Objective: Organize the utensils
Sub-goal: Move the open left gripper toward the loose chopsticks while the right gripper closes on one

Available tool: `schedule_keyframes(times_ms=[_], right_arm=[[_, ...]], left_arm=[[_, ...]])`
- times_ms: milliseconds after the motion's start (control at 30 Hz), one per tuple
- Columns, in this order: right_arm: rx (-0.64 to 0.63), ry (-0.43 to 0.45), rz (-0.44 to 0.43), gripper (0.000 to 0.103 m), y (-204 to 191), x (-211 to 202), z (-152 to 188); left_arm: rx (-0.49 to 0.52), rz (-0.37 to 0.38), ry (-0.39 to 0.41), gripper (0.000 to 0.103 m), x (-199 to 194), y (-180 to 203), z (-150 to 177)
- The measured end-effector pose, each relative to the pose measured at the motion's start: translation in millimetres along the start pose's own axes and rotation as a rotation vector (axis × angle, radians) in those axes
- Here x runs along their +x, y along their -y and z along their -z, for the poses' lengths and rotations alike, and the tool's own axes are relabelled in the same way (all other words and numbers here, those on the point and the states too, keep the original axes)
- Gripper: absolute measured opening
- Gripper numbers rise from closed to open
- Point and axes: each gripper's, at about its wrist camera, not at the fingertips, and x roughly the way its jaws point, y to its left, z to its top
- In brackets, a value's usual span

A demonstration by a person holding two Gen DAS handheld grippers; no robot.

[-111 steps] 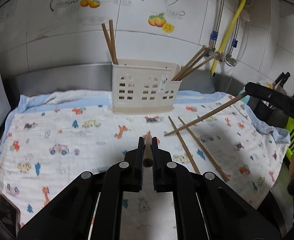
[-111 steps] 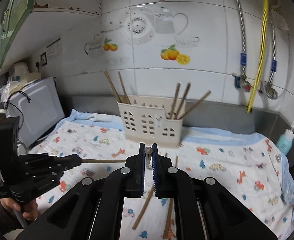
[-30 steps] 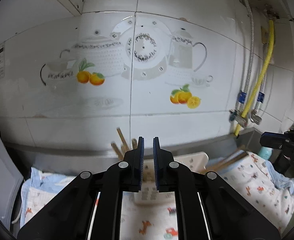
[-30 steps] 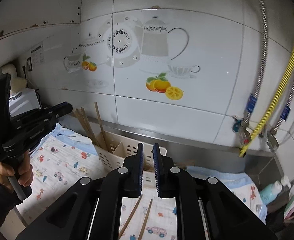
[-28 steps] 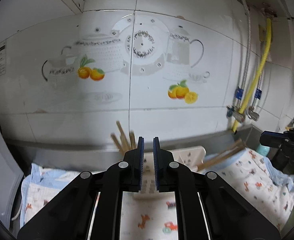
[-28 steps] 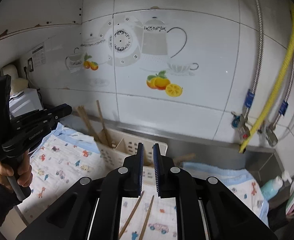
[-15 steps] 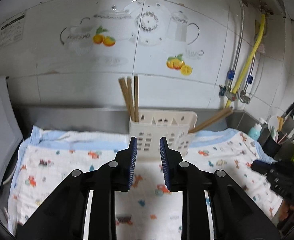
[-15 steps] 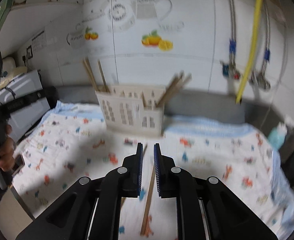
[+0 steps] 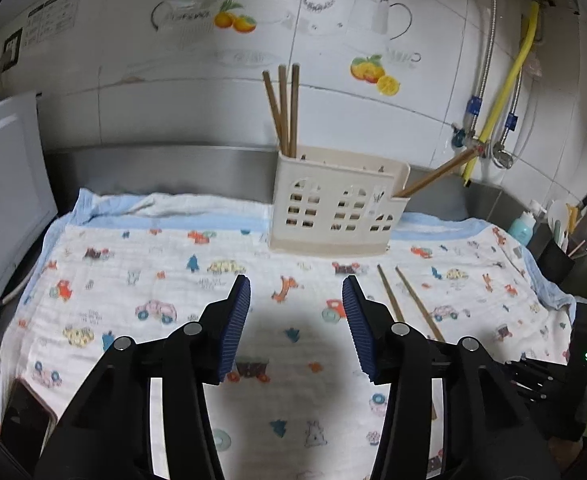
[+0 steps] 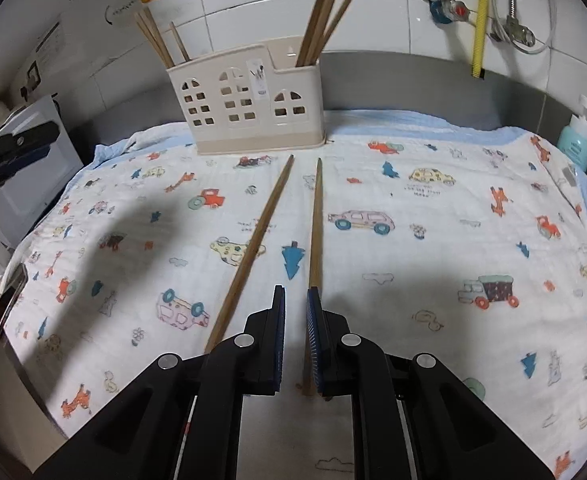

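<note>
A cream plastic utensil holder [image 9: 335,210] [image 10: 249,100] stands at the back of the cartoon-print cloth [image 9: 165,280] [image 10: 413,216], with brown chopsticks upright in its left end [image 9: 283,108] and leaning out of its right end [image 9: 433,176]. Two loose chopsticks [image 10: 253,248] [image 10: 315,224] lie side by side on the cloth, also in the left wrist view [image 9: 407,302]. My left gripper [image 9: 295,320] is wide open and empty above the cloth's middle. My right gripper [image 10: 295,320] is slightly open and empty, low over the near ends of the loose chopsticks, the right chopstick running beside its right finger.
A tiled wall with a yellow hose [image 9: 505,76] and taps lies behind. A white appliance [image 9: 1,200] stands at the left. A teal bottle [image 10: 575,140] and a dark knife and utensil rack [image 9: 573,240] stand at the right. A phone [image 9: 25,420] lies at the front left corner.
Both grippers dropped from near the holder top down toward the cloth. The left gripper opened wide and its chopstick now stands in the holder. The right gripper opened slightly and came close over the loose chopsticks.
</note>
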Motion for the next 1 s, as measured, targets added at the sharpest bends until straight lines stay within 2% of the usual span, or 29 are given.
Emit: schedule_keyframes(times_ms=[267,600,1000], right_arm=[[0.030,-0.018,0.005,0.011,5.5,13.2,-1.0],[0.000,-0.034,0.047,0.011,1.7,25.3,2.7],[0.051,-0.022,0.011,0.007,11.2,23.2,2.7]], left_arm=[[-0.023,-0.010,-0.041,0.052,7.6,-2.8,16.4],[-0.016,0.011,-0.061,0.054,9.7,5.1,27.4],[0.009,0.055,-0.121,0.056,20.7,29.4,46.4]])
